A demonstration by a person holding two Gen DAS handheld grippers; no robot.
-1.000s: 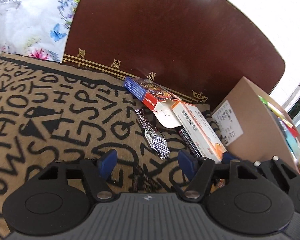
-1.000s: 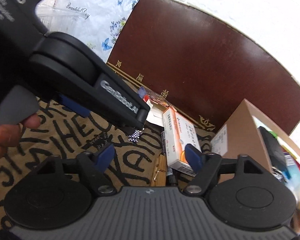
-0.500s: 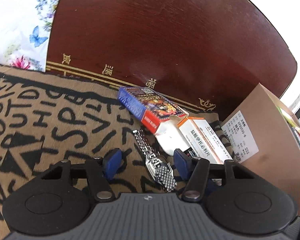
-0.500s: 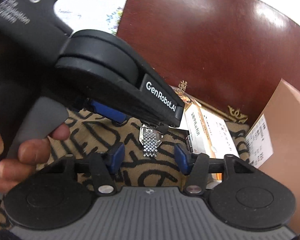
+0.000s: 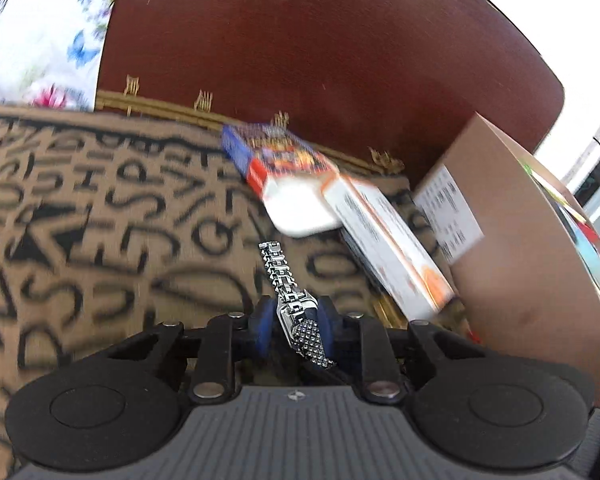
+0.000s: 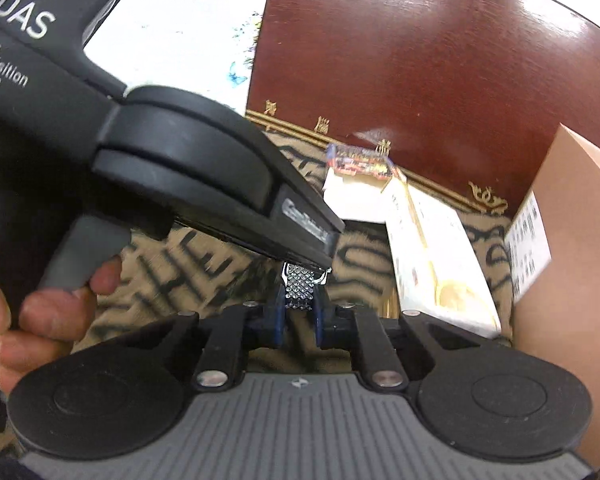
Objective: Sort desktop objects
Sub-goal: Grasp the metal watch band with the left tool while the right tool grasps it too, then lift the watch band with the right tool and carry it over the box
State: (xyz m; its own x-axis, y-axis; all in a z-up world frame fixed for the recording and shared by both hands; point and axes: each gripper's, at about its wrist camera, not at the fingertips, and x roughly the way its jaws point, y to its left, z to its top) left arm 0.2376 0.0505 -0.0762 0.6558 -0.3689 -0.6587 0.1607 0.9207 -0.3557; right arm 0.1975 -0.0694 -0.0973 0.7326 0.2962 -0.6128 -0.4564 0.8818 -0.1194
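Left gripper (image 6: 312, 258): black shell, white "DAS" lettering; right gripper (image 6: 299, 322): blue pads, grey ribbed housing w/ silver screws.

A dark red-brown polished bench (image 5: 340, 60) with gold trim carries a tan cloth printed with black letters (image 5: 80, 220), on which lie a blue-and-red carton (image 5: 276, 152), a white-and-orange carton (image 5: 384, 236) just beside it, and a brown cardboard box (image 5: 512, 240).
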